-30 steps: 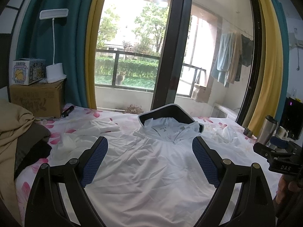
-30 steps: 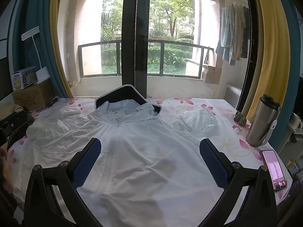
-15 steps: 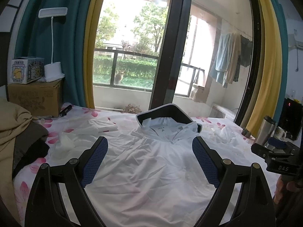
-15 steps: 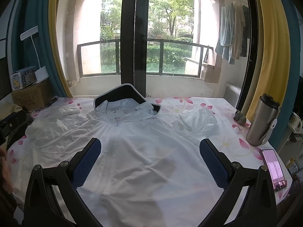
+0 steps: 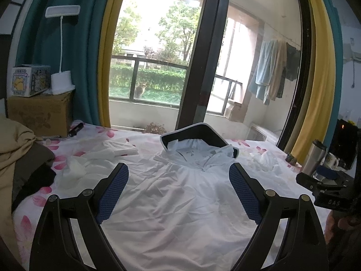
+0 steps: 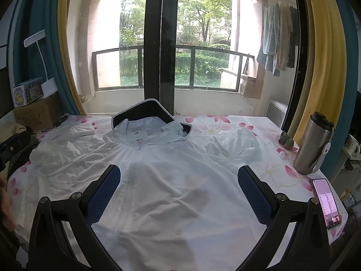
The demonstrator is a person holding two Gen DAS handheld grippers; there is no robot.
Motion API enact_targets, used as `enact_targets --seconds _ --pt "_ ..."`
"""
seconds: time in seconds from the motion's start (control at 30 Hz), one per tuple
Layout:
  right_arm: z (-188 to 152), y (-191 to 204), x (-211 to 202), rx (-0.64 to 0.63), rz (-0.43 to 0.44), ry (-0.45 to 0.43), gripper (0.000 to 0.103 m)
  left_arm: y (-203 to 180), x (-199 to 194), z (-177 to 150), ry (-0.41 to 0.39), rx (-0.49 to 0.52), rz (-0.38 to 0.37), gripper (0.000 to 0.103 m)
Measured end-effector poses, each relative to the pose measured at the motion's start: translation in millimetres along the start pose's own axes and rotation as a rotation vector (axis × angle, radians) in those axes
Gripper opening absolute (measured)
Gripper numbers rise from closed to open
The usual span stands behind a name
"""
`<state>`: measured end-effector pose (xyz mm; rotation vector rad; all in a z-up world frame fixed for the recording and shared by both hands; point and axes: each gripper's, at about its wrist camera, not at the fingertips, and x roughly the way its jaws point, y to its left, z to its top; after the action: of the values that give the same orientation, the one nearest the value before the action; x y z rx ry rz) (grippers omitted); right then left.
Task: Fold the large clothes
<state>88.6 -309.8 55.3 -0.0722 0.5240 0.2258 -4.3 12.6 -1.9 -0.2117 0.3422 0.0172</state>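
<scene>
From the left wrist, we held the left gripper (image 5: 178,176) spread wide with nothing between its fingers, above the white hooded jacket (image 5: 180,203) lying flat on the floral sheet (image 5: 33,221).

From the right wrist, our right gripper (image 6: 179,178) gaped just as wide and bare over the jacket (image 6: 171,192); a steel tumbler (image 6: 312,144) and phone (image 6: 327,204) sat at the right edge.

daylight fills a tall window (image 6: 158,33) at the frame's centre, split by a dark frame. teal and yellow curtains (image 6: 325,52) hang at both edges. a floral sheet (image 6: 225,122) covers the surface below; a cardboard box (image 5: 38,113) sits left.
</scene>
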Motion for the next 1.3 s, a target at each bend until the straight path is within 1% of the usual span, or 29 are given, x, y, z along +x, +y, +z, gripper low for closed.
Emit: enact_targets --seconds 0.4,0.7,0.97,1.13,1.23,1.27,1.3 --pt "6 -4 19 0.008 0.005 0.028 0.102 -3 22 11 0.04 0.017 0.009 0.093" --pt "16 -15 41 0.015 -0.001 0.058 0.102 -10 56 21 0.108 0.038 0.006 0.093" --pt "25 -36 77 0.006 -0.022 0.109 0.102 -18 97 28 0.178 0.06 -0.002 0.093" --pt "32 -60 108 -0.011 -0.045 0.145 0.102 -21 128 28 0.227 0.061 -0.011 0.093" --pt "37 -77 127 -0.02 -0.028 0.169 0.102 -19 148 26 0.261 0.049 -0.031 0.093" --pt "38 -82 133 -0.019 -0.02 0.179 0.101 -19 153 25 0.266 0.047 -0.038 0.093" --pt "39 -88 140 -0.019 -0.011 0.19 0.096 -19 158 24 0.273 0.046 -0.042 0.093"
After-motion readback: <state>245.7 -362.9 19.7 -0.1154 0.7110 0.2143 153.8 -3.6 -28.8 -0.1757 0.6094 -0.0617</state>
